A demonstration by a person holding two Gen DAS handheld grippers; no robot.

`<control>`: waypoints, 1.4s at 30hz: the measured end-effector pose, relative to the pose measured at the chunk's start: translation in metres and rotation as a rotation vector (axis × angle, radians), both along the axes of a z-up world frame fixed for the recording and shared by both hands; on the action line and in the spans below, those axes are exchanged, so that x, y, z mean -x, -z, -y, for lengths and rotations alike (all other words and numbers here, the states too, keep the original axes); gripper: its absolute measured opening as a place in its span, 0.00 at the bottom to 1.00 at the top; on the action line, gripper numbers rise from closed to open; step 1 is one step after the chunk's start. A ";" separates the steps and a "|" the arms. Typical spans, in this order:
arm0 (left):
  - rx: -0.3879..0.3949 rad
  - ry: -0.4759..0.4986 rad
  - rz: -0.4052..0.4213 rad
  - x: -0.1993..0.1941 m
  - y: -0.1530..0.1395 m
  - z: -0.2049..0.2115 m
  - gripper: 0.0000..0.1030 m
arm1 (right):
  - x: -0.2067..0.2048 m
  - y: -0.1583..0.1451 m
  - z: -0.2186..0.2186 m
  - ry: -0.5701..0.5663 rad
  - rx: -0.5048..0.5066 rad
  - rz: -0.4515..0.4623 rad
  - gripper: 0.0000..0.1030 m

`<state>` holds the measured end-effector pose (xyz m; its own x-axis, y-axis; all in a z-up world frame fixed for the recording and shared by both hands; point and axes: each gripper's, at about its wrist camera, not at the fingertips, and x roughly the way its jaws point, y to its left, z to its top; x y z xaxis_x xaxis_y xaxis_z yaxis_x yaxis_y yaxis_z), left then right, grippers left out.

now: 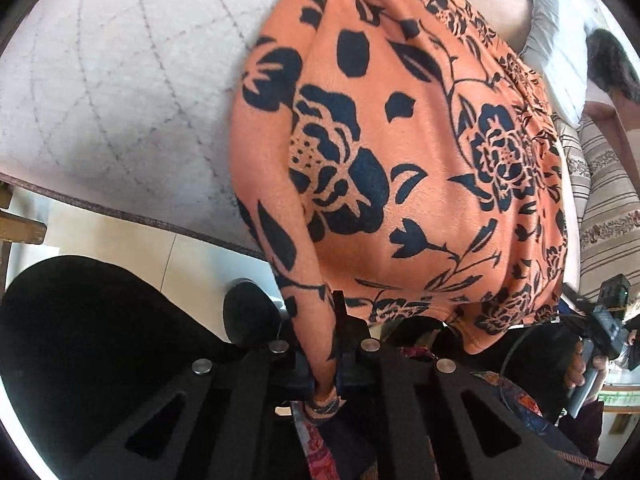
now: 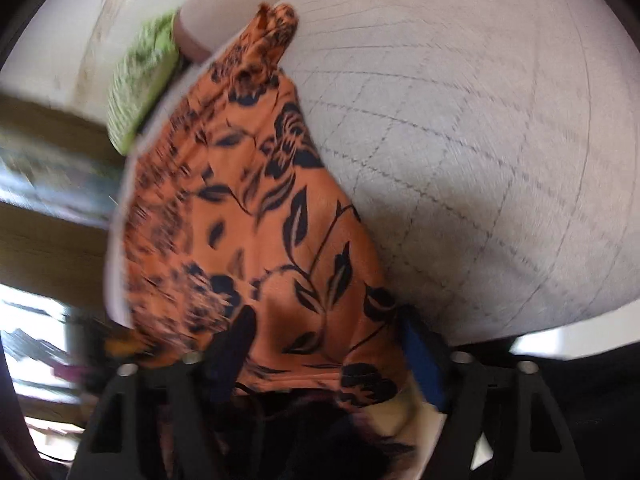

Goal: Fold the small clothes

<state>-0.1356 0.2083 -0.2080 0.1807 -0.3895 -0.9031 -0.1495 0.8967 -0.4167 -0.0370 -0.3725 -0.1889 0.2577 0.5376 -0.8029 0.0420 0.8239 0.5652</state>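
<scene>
An orange garment with a dark floral print [image 1: 400, 152] hangs over a pale quilted mat [image 1: 120, 92]. My left gripper [image 1: 325, 364] is shut on a bunched edge of the garment, which rises from between the fingers. In the right wrist view the same garment [image 2: 264, 240] lies blurred across the mat [image 2: 480, 160] and drapes over my right gripper [image 2: 320, 364]. Its jaws stand wide apart with the cloth between them; a blue finger pad [image 2: 424, 364] shows at the right. The right gripper also shows in the left wrist view [image 1: 600, 344], at the far right.
The mat's dark edge [image 1: 140, 216] runs above a light tiled floor [image 1: 140, 248]. A striped cushion [image 1: 608, 200] and a grey pillow [image 1: 548, 20] lie at the right. A green cloth [image 2: 140, 80] lies beside the mat in the right wrist view. The person's dark knee [image 1: 80, 340] is lower left.
</scene>
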 end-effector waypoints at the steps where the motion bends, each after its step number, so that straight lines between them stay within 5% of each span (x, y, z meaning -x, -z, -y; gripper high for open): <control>1: 0.002 0.001 0.005 0.001 -0.003 -0.002 0.06 | 0.000 -0.001 -0.004 -0.020 0.051 0.001 0.42; 2: 0.003 0.004 0.011 0.000 -0.005 -0.003 0.06 | 0.001 -0.002 -0.006 -0.030 0.084 -0.007 0.18; 3: 0.005 0.007 0.017 -0.007 -0.006 -0.005 0.06 | 0.001 -0.001 -0.005 -0.031 0.082 -0.024 0.08; 9: -0.057 0.030 0.023 -0.011 -0.006 0.001 0.10 | 0.005 -0.011 -0.005 -0.030 0.048 -0.026 0.07; 13: -0.082 -0.005 -0.011 -0.017 0.004 0.005 0.76 | 0.003 -0.006 -0.010 -0.050 0.098 -0.042 0.13; 15: -0.069 -0.023 -0.017 -0.019 0.007 0.002 0.77 | 0.002 -0.005 -0.013 -0.060 0.110 -0.060 0.18; 18: -0.063 -0.039 -0.035 -0.023 0.017 -0.001 0.75 | 0.002 -0.003 -0.023 -0.100 0.156 -0.057 0.52; 19: -0.067 -0.032 -0.024 -0.024 0.016 0.001 0.68 | 0.001 -0.002 -0.026 -0.108 0.148 -0.051 0.56; 20: -0.054 -0.021 -0.016 -0.025 0.016 0.003 0.50 | 0.002 -0.002 -0.032 -0.123 0.164 -0.031 0.56; 21: -0.045 -0.015 -0.021 -0.025 0.018 0.003 0.39 | 0.002 -0.002 -0.036 -0.140 0.190 -0.018 0.54; 22: -0.035 -0.016 -0.037 -0.027 0.020 0.003 0.16 | 0.002 -0.002 -0.038 -0.146 0.212 -0.012 0.44; 23: -0.022 -0.019 -0.043 -0.028 0.022 0.002 0.07 | 0.002 -0.004 -0.042 -0.154 0.217 -0.009 0.14; 24: -0.011 -0.021 -0.035 -0.028 0.021 0.000 0.07 | 0.002 -0.006 -0.042 -0.168 0.205 -0.002 0.07; 28: -0.013 0.012 0.035 -0.026 -0.001 -0.001 0.05 | 0.005 -0.030 -0.038 -0.178 0.118 0.039 0.07; 32: 0.104 0.022 0.104 -0.026 -0.030 -0.022 0.05 | 0.005 -0.067 -0.026 -0.163 -0.014 0.113 0.07; 37: 0.227 -0.014 0.280 -0.028 -0.107 -0.054 0.05 | 0.002 -0.134 0.002 -0.089 -0.242 0.283 0.07; 42: 0.245 -0.054 0.487 -0.022 -0.186 -0.074 0.05 | 0.003 -0.179 0.035 0.013 -0.351 0.431 0.07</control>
